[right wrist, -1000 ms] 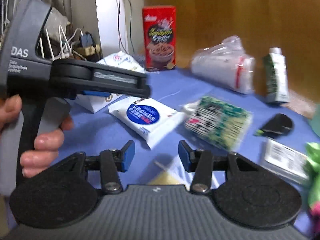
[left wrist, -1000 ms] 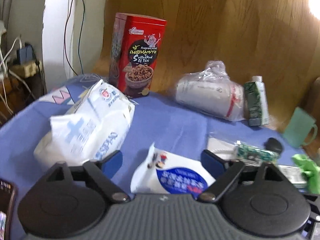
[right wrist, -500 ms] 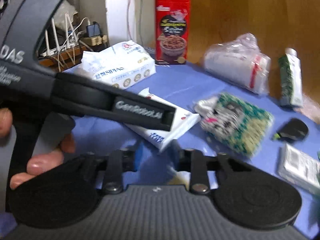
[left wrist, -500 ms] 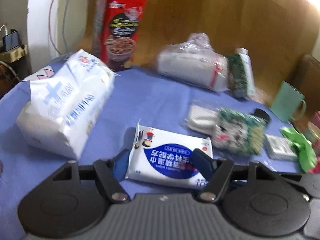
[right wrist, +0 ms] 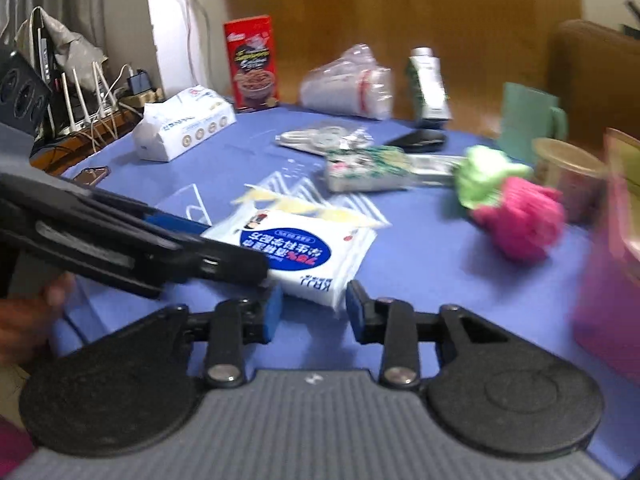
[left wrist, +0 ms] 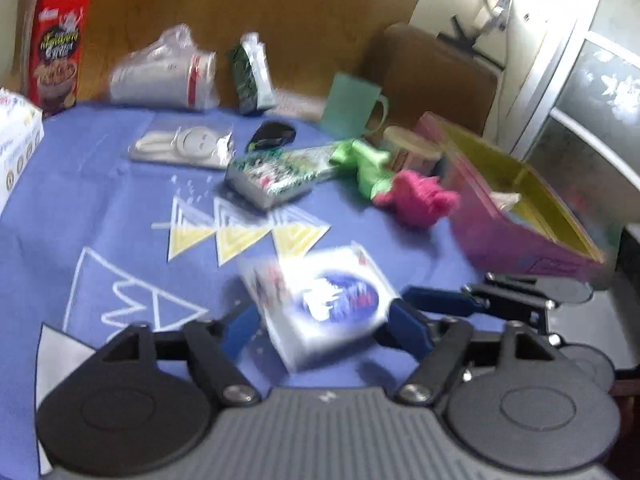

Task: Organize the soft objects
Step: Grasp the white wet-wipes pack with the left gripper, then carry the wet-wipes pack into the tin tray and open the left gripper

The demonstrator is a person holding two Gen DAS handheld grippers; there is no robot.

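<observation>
The wipes pack [left wrist: 324,304] sits between the fingers of the left claw [left wrist: 320,324], whose jaws press its two sides; it looks lifted just off the blue desk [left wrist: 100,200], though blur makes that uncertain. The likely goal is the pink bin [left wrist: 516,216], right of the pack and well apart from it. To carry it well, the grip should be firm but not crushing, since the pack is soft and may sag or slip. The right claw [right wrist: 312,308] hangs just in front of the pack, jaws narrowly apart and empty. Between pack and bin lie a pink toy [left wrist: 420,200] and a green cloth [left wrist: 364,164]; the path should pass above them.
</observation>
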